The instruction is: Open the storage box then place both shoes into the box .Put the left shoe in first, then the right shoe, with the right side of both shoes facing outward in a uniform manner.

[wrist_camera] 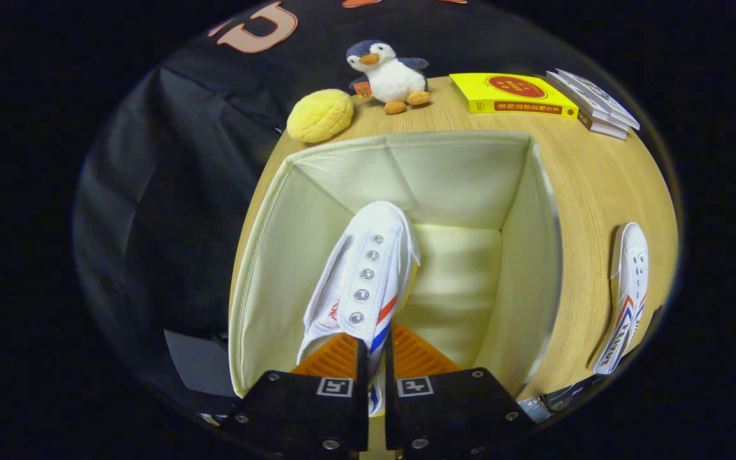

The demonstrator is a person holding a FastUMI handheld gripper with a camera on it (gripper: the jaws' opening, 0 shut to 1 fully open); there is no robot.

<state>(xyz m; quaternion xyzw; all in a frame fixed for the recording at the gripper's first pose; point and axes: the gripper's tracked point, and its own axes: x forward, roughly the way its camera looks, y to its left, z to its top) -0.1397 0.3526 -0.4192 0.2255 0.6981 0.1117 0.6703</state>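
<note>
My gripper [375,358] is shut on a white canvas shoe [365,275] with metal eyelets and a red and blue stripe. Both fingers pinch its side wall near the heel. The shoe hangs toe-down inside the open cream fabric storage box [266,255], over the left half of its floor. The box's right half holds nothing. A second white shoe [627,294] with the same stripes lies on its side on the wooden table [598,185], to the right of the box.
Beyond the box, a yellow round plush [320,115], a penguin plush [390,73], a yellow book [512,94] and a stack of thin white books [598,105] sit along the table's far edge. The table's left edge runs close beside the box.
</note>
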